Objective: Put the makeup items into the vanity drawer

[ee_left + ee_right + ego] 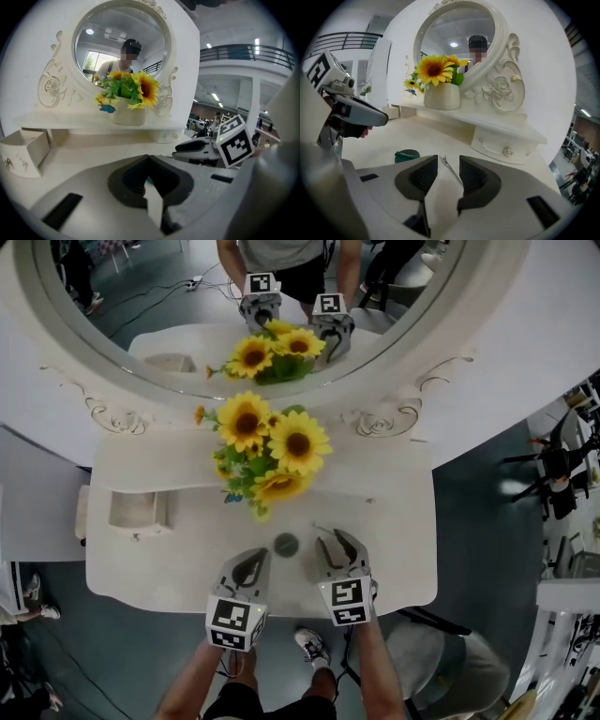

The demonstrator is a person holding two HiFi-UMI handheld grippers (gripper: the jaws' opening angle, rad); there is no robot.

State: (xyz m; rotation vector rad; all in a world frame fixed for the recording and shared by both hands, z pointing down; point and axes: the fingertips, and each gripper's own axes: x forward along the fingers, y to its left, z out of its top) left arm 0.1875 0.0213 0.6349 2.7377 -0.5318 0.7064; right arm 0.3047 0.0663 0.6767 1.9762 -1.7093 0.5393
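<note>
A dark green round compact (pixel 286 544) lies on the white vanity top (pixel 187 568) between my two grippers; the right gripper view shows the compact (pixel 407 155) to the left of the jaws. My left gripper (pixel 251 565) rests near the front edge, left of the compact, its jaws (pixel 149 159) closed together with only a teal sliver showing in the hollow behind them. My right gripper (pixel 337 547) sits to the right of the compact. Its jaws (pixel 449 169) stand apart, and a thin pale strip (pixel 451 169) stands edge-on in the gap, clear of both pads.
A small drawer (pixel 137 510) stands pulled out at the left under the shelf, seen also as the drawer (pixel 24 151). A closed drawer with a knob (pixel 505 150) is at the right. A sunflower vase (pixel 261 451) stands on the shelf before the oval mirror (pixel 253 296).
</note>
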